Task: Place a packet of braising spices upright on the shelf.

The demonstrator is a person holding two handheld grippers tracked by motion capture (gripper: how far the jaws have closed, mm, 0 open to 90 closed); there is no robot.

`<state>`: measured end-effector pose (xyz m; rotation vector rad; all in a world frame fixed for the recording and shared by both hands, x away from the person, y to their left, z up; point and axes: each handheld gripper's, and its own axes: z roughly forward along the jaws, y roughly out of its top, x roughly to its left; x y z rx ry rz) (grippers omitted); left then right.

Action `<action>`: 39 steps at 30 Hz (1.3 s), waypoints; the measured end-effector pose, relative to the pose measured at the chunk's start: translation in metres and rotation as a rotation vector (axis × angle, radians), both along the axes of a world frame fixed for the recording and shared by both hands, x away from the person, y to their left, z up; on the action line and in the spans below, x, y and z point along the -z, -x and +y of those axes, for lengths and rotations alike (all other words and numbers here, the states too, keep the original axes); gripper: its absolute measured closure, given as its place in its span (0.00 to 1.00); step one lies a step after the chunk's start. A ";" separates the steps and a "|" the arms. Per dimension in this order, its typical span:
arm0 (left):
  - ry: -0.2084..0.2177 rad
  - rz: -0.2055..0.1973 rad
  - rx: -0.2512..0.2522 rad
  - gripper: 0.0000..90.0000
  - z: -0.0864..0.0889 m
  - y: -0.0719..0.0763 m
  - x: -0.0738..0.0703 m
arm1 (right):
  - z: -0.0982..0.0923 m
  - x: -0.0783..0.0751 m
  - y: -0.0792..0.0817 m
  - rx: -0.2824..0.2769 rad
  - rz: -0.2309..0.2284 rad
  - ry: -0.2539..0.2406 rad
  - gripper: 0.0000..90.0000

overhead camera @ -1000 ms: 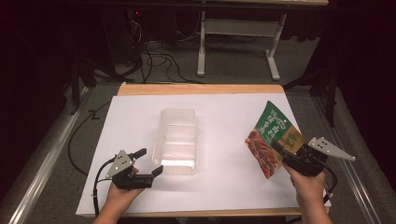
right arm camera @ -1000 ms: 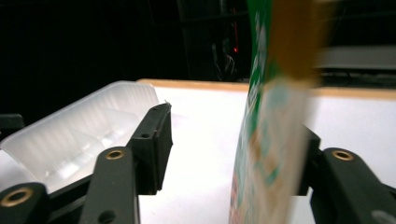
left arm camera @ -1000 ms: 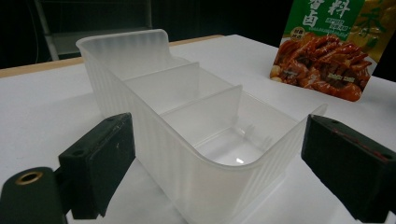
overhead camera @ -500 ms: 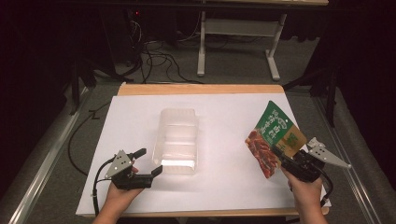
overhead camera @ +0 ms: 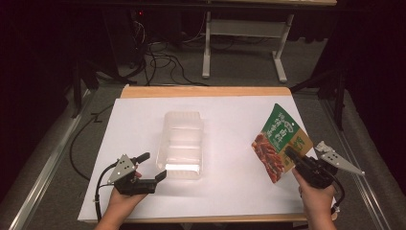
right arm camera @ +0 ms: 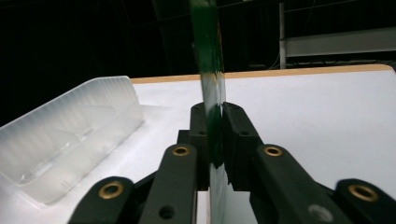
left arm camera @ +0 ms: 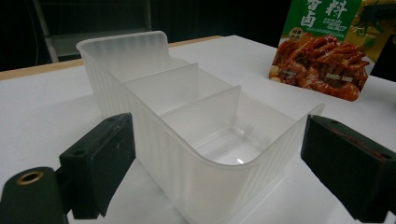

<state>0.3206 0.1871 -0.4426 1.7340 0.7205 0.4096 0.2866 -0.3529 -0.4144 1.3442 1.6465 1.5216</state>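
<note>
Hands come in at the near edge, each with one of our grippers. Our left gripper (overhead camera: 152,168) rests low on the white table (overhead camera: 230,191), jaws spread wide, holding nothing; in its own view the near end of the clear tray (left arm camera: 196,140) sits between them without touching either. Our right gripper (overhead camera: 289,153) is clamped tight on a green snack pouch (overhead camera: 280,141), gripping its lower edge and holding it upright and tilted above the table, well right of the tray. Tray has three compartments, all bare, lying lengthwise mid-table. Beyond the far edge we see cables (overhead camera: 158,57) on the floor
</note>
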 end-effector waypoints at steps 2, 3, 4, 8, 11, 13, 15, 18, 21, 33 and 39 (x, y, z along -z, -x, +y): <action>-0.004 -0.001 0.002 0.12 0.000 0.000 0.000 | 0.001 0.000 0.000 0.008 -0.002 0.014 0.98; -0.004 0.000 0.003 0.12 0.001 -0.001 0.000 | 0.001 -0.001 0.000 0.008 0.000 0.019 0.99; -0.004 0.001 0.003 0.12 0.001 -0.001 0.000 | 0.001 -0.002 0.000 0.005 0.007 0.020 1.00; -0.004 0.001 0.007 0.12 0.001 -0.001 0.000 | 0.000 -0.004 -0.001 -0.002 0.012 0.038 1.00; -0.009 0.011 0.024 0.12 0.000 -0.001 0.001 | -0.002 -0.006 -0.003 -0.001 0.013 0.059 1.00; -0.022 0.020 0.036 0.12 -0.002 -0.001 0.002 | -0.004 -0.008 -0.004 -0.001 0.011 0.068 1.00; -0.029 0.020 0.040 0.12 -0.004 -0.001 0.003 | -0.004 -0.008 -0.004 -0.002 0.008 0.076 1.00; -0.030 0.020 0.042 0.12 -0.005 -0.001 0.003 | -0.006 -0.012 -0.005 -0.021 -0.006 0.100 1.00; -0.029 0.020 0.039 0.12 -0.005 -0.001 0.004 | -0.005 -0.015 -0.004 -0.038 -0.025 0.124 1.00; -0.024 0.005 0.010 0.12 -0.002 0.000 0.002 | 0.011 -0.027 0.000 -0.139 -0.076 0.022 1.00; -0.024 0.009 0.010 0.11 -0.002 -0.001 0.003 | 0.026 -0.034 -0.005 -0.180 -0.092 -0.013 1.00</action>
